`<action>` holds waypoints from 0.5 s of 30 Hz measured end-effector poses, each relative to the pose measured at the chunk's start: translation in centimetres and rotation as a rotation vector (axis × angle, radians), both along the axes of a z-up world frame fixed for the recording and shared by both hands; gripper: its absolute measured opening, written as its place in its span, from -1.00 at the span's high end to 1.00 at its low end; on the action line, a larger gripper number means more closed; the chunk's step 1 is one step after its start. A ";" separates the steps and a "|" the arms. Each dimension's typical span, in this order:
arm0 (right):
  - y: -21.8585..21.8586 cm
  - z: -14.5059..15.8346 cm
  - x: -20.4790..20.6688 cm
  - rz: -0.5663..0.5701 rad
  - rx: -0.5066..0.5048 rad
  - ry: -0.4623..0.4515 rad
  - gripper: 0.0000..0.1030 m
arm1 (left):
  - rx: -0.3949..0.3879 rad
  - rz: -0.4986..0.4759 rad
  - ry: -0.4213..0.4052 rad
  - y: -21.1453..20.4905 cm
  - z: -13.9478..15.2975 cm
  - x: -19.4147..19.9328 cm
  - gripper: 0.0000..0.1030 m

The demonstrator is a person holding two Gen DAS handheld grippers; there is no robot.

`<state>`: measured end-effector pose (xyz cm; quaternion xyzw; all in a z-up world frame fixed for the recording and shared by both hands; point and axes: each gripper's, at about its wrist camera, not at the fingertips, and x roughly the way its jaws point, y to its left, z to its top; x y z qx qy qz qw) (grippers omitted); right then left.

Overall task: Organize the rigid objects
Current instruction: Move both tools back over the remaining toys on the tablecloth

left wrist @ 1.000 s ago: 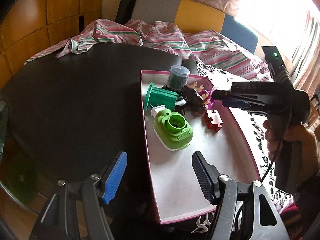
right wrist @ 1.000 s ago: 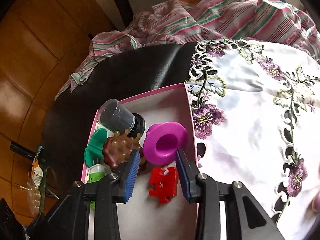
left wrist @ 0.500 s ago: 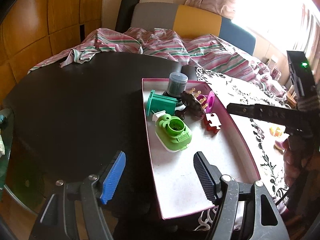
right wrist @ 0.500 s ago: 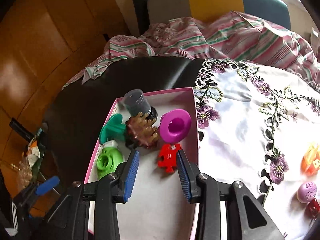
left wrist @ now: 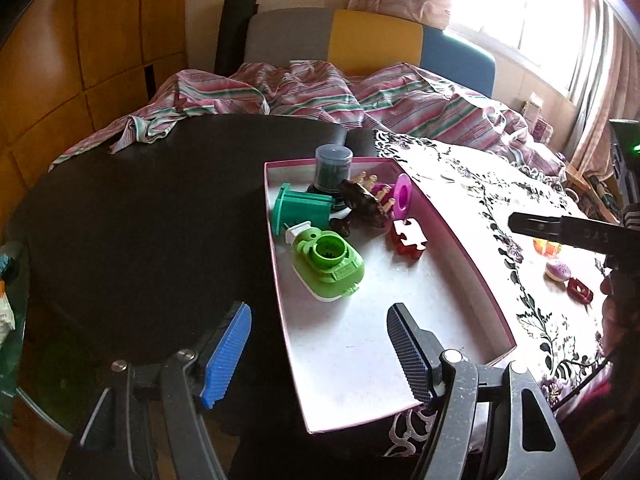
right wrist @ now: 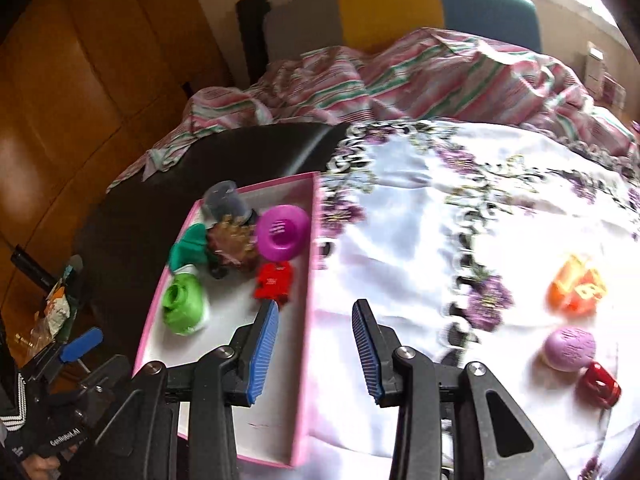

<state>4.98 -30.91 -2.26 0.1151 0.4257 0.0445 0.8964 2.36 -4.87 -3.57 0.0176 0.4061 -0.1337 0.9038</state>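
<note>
A pink-rimmed white tray (left wrist: 460,240) (right wrist: 276,182) holds a red puzzle piece (left wrist: 408,240) (right wrist: 274,280), a magenta cup (right wrist: 282,232), a brown knobbly piece (left wrist: 364,204), a teal block (left wrist: 302,210), a green gadget (left wrist: 326,266) and a grey jar (left wrist: 332,172). On the floral cloth (right wrist: 400,240) lie an orange toy (right wrist: 576,288), a lilac ball (right wrist: 570,348) and a small red piece (right wrist: 598,384). My left gripper (left wrist: 320,352) is open and empty, straddling the tray's near left rim. My right gripper (right wrist: 316,344) hangs open and empty over the tray's right rim.
The tray and cloth lie on a dark round table (left wrist: 140,220). A striped pink blanket (left wrist: 320,96) is heaped along its far edge, before a grey, yellow and blue chair back (left wrist: 372,40). Wooden panels (left wrist: 80,40) stand to the left.
The right gripper has drawn back from the red puzzle piece and swung right, bringing the toys on the cloth into view. The left gripper has barely moved.
</note>
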 end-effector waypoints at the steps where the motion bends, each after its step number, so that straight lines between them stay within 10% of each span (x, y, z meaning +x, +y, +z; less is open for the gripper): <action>1: -0.9 0.1 -0.3 -0.020 -0.003 0.000 0.26 | 0.005 -0.005 -0.001 -0.2 0.0 0.0 -0.39; 15: -15.7 0.0 -5.3 -0.437 -0.070 0.006 0.26 | 0.050 -0.124 -0.023 -4.4 0.4 -0.2 -0.39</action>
